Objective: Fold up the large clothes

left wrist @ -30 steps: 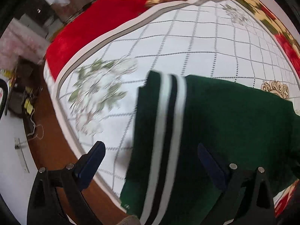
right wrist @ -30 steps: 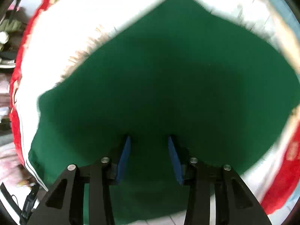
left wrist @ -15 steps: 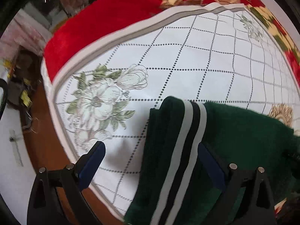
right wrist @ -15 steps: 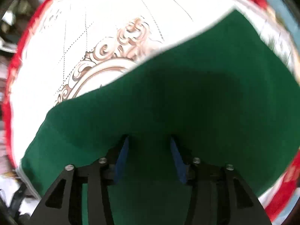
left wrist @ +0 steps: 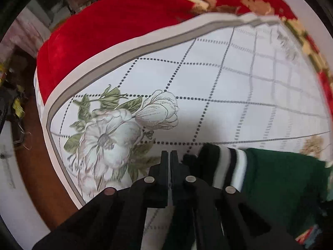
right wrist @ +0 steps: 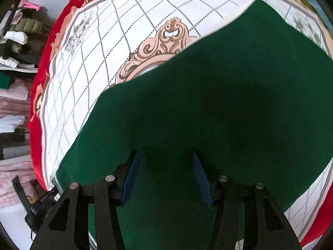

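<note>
A dark green garment (right wrist: 208, 95) lies spread on the white checked bed cover (right wrist: 87, 66). Its striped cuff or hem (left wrist: 231, 168), green with white and black bands, shows in the left wrist view. My left gripper (left wrist: 169, 156) is shut, with its jaws pressed together just left of the striped edge; I cannot tell whether any cloth is pinched. My right gripper (right wrist: 165, 166) is open, its blue pads (right wrist: 131, 179) standing apart over the green cloth.
A red floral blanket (left wrist: 116, 25) lies under the checked cover (left wrist: 208, 79). The bed's edge and brown floor (left wrist: 35, 156) are at left. Stacked clothes and clutter (right wrist: 16, 37) stand beside the bed in the right wrist view.
My left gripper has closed from wide open to shut and now sits left of the striped edge. The right gripper stays open; more of the bed cover shows beyond the green cloth.
</note>
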Tool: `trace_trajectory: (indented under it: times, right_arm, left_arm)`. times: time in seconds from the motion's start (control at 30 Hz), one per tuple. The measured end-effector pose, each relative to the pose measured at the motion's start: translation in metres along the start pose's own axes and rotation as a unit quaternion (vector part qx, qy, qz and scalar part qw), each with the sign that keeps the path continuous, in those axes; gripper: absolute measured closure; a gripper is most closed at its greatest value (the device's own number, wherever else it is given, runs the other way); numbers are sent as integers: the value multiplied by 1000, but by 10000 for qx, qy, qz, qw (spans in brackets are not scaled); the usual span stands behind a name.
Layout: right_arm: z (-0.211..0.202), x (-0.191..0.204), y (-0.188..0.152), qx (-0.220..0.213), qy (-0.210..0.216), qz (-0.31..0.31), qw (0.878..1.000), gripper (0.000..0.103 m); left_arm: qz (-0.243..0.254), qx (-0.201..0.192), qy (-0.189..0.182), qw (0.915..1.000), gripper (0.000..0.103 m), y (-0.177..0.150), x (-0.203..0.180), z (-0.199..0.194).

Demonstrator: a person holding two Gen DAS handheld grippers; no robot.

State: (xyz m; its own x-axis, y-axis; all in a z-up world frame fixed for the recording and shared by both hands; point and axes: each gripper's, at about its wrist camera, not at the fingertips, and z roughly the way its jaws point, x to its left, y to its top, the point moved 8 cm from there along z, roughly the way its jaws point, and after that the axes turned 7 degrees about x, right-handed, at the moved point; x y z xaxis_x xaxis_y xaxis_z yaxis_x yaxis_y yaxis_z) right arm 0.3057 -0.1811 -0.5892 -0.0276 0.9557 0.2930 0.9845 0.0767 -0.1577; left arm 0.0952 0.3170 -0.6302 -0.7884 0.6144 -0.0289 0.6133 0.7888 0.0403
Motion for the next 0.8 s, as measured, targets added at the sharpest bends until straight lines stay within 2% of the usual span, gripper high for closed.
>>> trace_trajectory:
  times: [0.1,0.13,0.17,0.2,0.23,0.27,0.33,0.4,0.5,0.57,0.7,0.8]
  right_arm:
    - [-4,-2,-15,203,425,51,9989,47]
    - [-6,-14,-26,256,488,50,9985,47]
    - [-9,-18,-37,347,561,59,9978,47]
    - [-11,-22,-49,417,612,83,9972,48]
    - [-11,-21,-57,477,662,97,9966,48]
    - [-9,-20,-65,524,724,129,9959,48]
    - [-16,-29,-80,494,845,286,9948,48]
    - [-28,-56,-89,388,975,533,9931,47]
    - [-45,-112,-107,114,1169,1091,9871,46]
    - [-54,-165,-106,-164,1195,1616,9795,39]
    - [-77,-282,-86,-886,1218,2447,9578,39]
    - [-77,-336,-58,-1287,1392,2699,9440,33]
  left_arm:
    - [211,82,-249,9994,98,-17,-7,-22]
    - [319,62,-316,9990,97,-25,-11,-30]
    - [424,51,-312,9986,89,-32,-13,-34]
    - [486,81,-346,9982,58,-39,-14,-35]
    - [499,169,-423,9977,35,-46,-18,-33]
    - [457,247,-471,9975,2,-52,-19,-30]
    - [367,370,-500,9974,2,-61,-25,-25]
    - [427,413,-458,9972,2,-70,-36,-24]
    - [864,347,-389,9949,2,-83,-76,-30]
    - [1374,354,-405,9891,2,-92,-117,-31]
    - [2237,190,-399,9736,2,-108,-205,-31]
    - [2775,175,-326,9600,2,-122,-274,-14]
